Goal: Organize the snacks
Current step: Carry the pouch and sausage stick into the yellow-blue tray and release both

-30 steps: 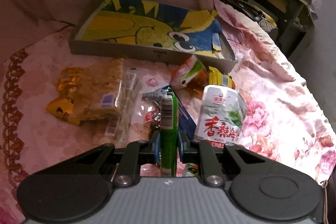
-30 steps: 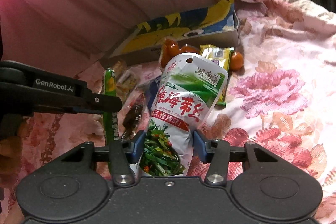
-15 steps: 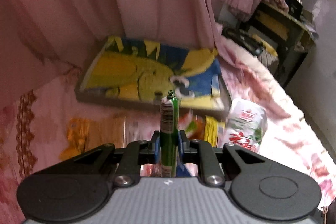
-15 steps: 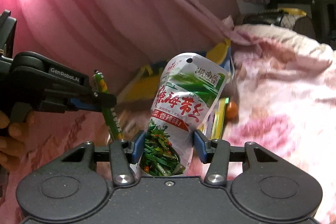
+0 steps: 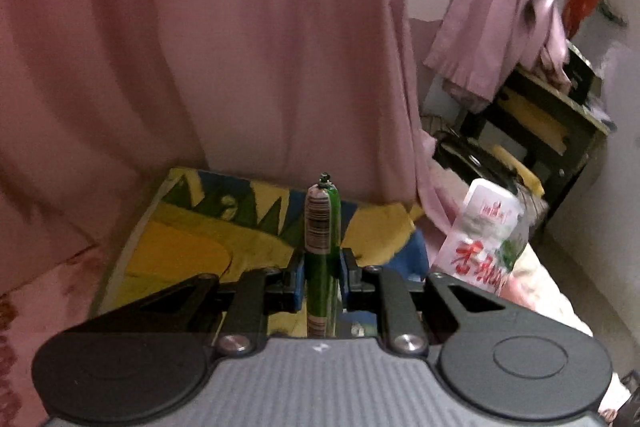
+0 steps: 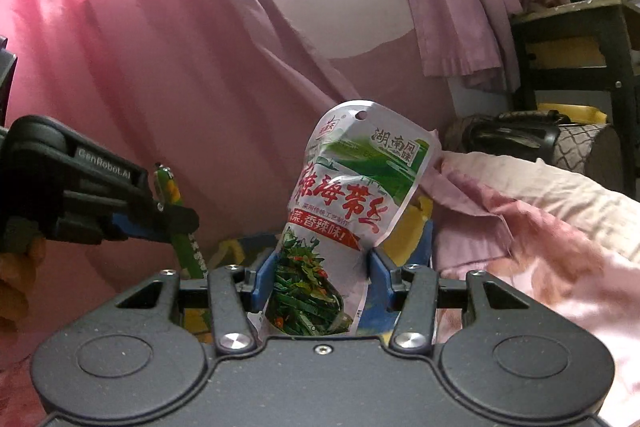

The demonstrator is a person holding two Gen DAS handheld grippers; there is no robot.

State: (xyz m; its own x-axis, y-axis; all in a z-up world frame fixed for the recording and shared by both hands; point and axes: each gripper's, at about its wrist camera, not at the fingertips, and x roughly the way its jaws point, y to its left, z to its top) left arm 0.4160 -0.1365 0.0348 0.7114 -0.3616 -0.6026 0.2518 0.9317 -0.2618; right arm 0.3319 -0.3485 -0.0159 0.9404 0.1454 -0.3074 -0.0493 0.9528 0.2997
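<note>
My left gripper (image 5: 321, 281) is shut on a thin green snack stick (image 5: 322, 223) with a barcode, held upright in the air over the near edge of the yellow and blue cartoon box (image 5: 192, 247). My right gripper (image 6: 320, 279) is shut on a white and green seaweed snack pouch (image 6: 356, 195), held upright. The pouch also shows at the right of the left wrist view (image 5: 484, 239). The left gripper (image 6: 168, 223) and its green stick (image 6: 176, 211) show at the left of the right wrist view. The other snacks are out of view.
A pink curtain (image 5: 240, 47) hangs right behind the box. The floral pink bedspread (image 6: 540, 247) lies to the right. A dark shelf unit (image 5: 540, 135) with draped clothes stands at the far right.
Both grippers have lifted their snacks off the bed and moved up and forward toward the box. The pile of snacks on the bedspread has dropped out of view.
</note>
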